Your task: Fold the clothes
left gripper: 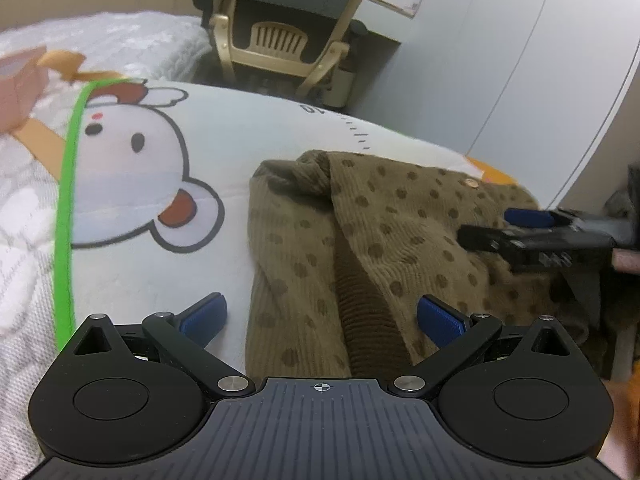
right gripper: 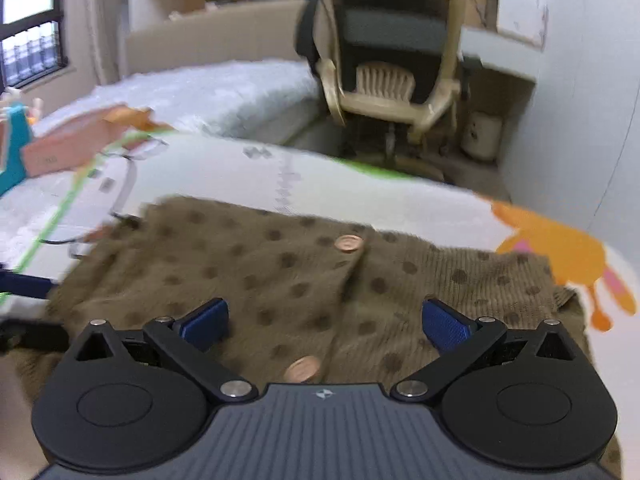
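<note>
My left gripper (left gripper: 322, 316) has its blue pads spread wide with nothing between them; the left pad sits over bare quilt, the right pad over the near edge of the brown spotted corduroy garment (left gripper: 384, 240). My right gripper (right gripper: 325, 322) is spread just as wide and empty, low over the garment's button front, one copper button (right gripper: 303, 369) just under it and another button (right gripper: 349, 243) further up the placket.

The garment lies on the white cartoon-print quilt (left gripper: 168, 248), already partly doubled: a spotted panel is turned over so that a darker ribbed strip shows beneath its edge, and the far corner is bunched into a lump. Whether this is a fold half made or a rumpled heap waiting to be laid flat, I cannot settle from here (the right-hand view is also blurred).

Either way, a good grip means taking a single layer at an edge, not a fistful, with both hands level so the crease runs straight, and keeping the buttons off the fold line.

Around it: a pink box (left gripper: 18, 92) lies well to the left, and a cream-framed office chair (left gripper: 280, 28) stands beyond the bed. Neither crowds the garment; the bunched corner is the real obstacle.
</note>
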